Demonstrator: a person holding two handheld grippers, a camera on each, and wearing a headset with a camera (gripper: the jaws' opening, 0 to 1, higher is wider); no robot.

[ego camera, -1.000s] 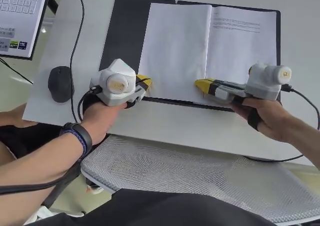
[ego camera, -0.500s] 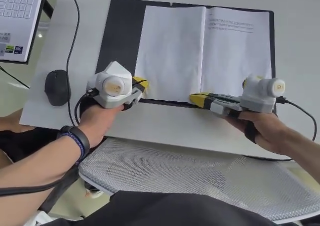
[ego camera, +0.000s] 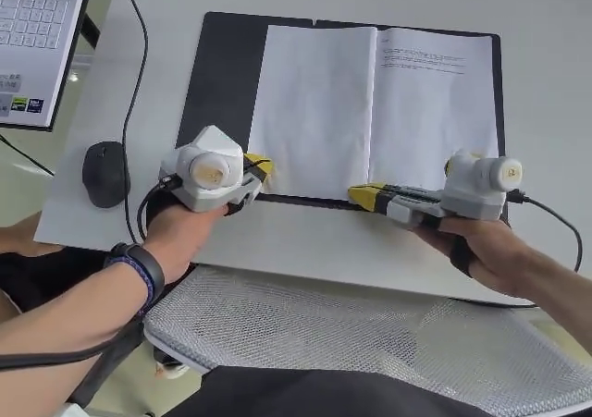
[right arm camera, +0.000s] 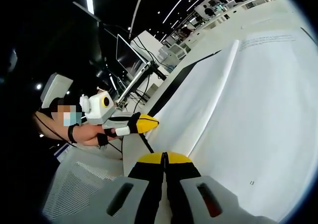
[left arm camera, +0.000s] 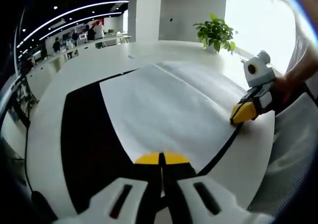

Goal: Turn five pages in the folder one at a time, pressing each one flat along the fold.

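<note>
Folder [ego camera: 227, 66] lying open at upper centre on worktop [ego camera: 305, 241]. Left tongs [ego camera: 262, 170] clenched, sitting at lower-left corner of left page [ego camera: 314, 112]. Right tongs [ego camera: 361, 193] clenched, resting at bottom of fold.

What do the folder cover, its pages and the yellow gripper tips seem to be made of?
Folder cover: matte black plastic or card, flat and without shine. Pages: thin white paper, matte, one with fine print. Yellow tips of the left gripper and right gripper: smooth, perhaps hard plastic or rubber; the look leaves it open.
</note>
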